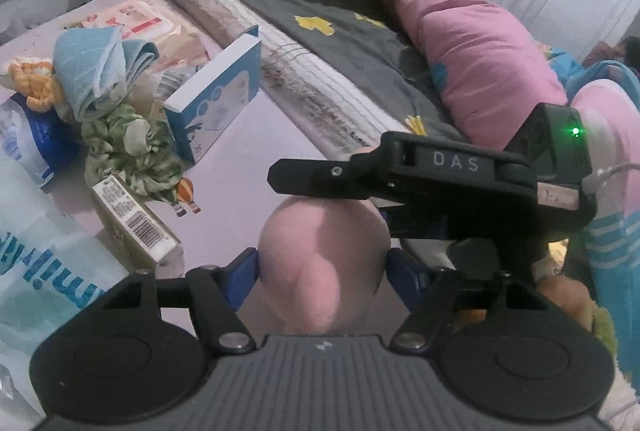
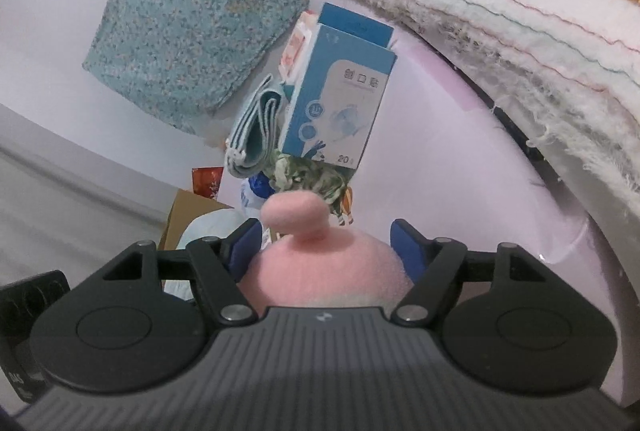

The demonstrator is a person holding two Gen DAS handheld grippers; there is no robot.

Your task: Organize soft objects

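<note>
A pink plush toy [image 1: 320,263] sits between the blue pads of my left gripper [image 1: 322,263], which is shut on it above the pink bed sheet. My right gripper [image 2: 326,247] is shut on the same pink plush toy [image 2: 320,271], whose small knob sticks up ahead of the fingers. The right gripper's black body [image 1: 460,183] crosses just above the toy in the left wrist view. A folded light-blue cloth [image 1: 96,71] and a green crumpled scrunchie-like cloth [image 1: 132,151] lie at the left; the cloth [image 2: 256,139] and the green cloth [image 2: 316,175] also show ahead of the right gripper.
A blue-and-white box [image 1: 216,99] stands beside the cloths, also seen ahead [image 2: 340,103]. A yellowish barcode box [image 1: 136,223], plastic packs [image 1: 28,139], a striped folded blanket [image 1: 320,87] and a pink pillow [image 1: 480,63] lie on the bed. A teal patterned cushion [image 2: 188,19] leans against the wall.
</note>
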